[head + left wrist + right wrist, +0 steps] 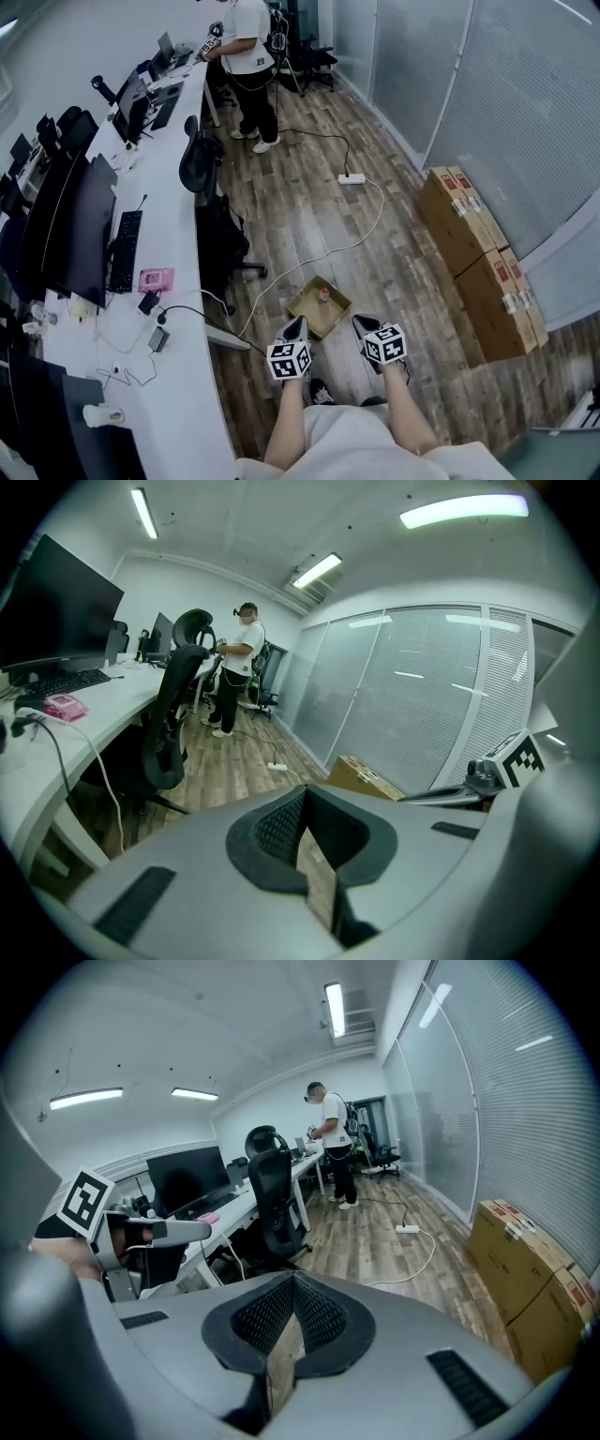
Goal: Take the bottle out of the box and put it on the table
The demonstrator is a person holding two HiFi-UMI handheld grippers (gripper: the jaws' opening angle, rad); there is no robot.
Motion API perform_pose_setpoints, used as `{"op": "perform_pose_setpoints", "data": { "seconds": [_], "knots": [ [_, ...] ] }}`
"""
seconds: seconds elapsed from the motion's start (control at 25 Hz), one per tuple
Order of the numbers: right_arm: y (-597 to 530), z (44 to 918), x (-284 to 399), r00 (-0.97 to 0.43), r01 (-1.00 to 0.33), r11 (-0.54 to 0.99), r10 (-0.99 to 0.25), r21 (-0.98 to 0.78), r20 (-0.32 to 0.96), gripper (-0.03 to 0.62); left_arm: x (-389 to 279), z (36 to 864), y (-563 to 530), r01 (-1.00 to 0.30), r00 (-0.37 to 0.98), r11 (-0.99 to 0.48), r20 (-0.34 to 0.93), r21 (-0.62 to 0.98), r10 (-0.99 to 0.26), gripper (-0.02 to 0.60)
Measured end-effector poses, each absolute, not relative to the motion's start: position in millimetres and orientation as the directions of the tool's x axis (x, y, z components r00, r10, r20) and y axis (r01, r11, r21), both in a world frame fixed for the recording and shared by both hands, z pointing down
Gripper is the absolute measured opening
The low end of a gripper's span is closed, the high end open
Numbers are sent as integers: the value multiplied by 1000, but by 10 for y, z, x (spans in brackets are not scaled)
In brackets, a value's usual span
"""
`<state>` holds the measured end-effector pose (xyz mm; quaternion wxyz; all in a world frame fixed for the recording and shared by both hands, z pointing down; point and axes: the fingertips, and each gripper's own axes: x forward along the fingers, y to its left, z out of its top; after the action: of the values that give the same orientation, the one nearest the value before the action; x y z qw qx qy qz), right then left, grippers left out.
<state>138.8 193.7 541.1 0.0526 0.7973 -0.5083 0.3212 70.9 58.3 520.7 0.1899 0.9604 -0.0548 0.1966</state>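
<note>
Ideally, left gripper (pixel 296 328) and right gripper (pixel 360 324), jaws together and empty, spread wide before reaching the bottle (pixel 324 294) in the cardboard box (pixel 302 306) at twelve o'clock.

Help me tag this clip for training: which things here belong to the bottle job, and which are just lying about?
Job: bottle, box, table, left tool, right tool, both shut and empty.

Lying about: keyboard, monitors, chairs, power strip, cartons, person at the far end.
</note>
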Motion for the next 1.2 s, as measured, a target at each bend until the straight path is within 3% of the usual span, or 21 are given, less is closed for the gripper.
{"op": "perform_pose_setpoints", "data": {
  "seconds": [0.6,1.2],
  "knots": [
    [1513,5564,1914,309,-813,-521,-764,-259,566,38,1191,5275,101,-152,919,-902,394,404,22,12],
    [657,5235,3664,127,-912,-311,-836,-269,533,38,2491,5197,-468,-302,892,-855,442,421,-98,12]
  ]
}}
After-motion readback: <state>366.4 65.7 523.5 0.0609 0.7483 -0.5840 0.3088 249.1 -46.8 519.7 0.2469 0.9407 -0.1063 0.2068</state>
